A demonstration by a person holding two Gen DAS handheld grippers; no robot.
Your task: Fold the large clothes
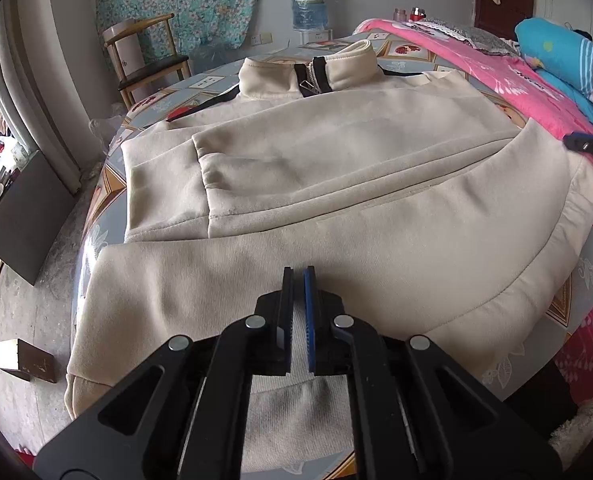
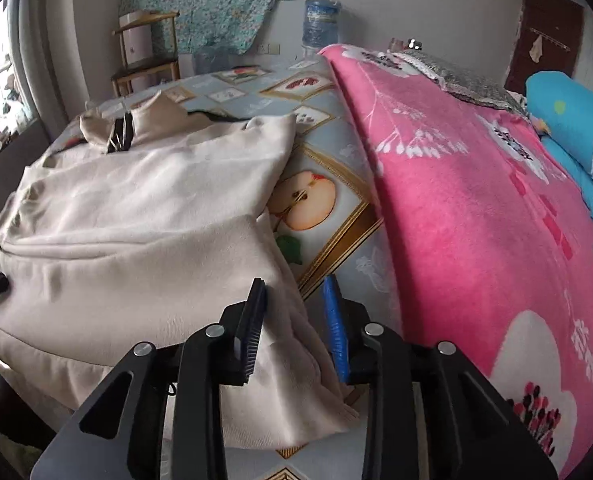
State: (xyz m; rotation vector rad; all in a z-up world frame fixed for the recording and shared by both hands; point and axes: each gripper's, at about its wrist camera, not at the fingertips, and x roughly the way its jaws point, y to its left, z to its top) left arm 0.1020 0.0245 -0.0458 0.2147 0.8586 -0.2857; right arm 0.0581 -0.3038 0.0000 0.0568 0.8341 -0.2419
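Observation:
A cream zip-collar jacket lies flat on the bed, collar at the far end, its ribbed hem hanging over the near edge. My left gripper is shut just over the hem's middle. Only a thin slit shows between its pads, and I cannot tell whether cloth is pinched there. In the right wrist view the jacket fills the left half. My right gripper stands open at its near right corner. A fold of cream cloth lies between the fingers, and the pads do not press on it.
A pink floral blanket covers the bed's right side, with a blue pillow beyond it. A patterned sheet shows between jacket and blanket. A wooden chair and a water bottle stand by the far wall. A brown box sits on the floor.

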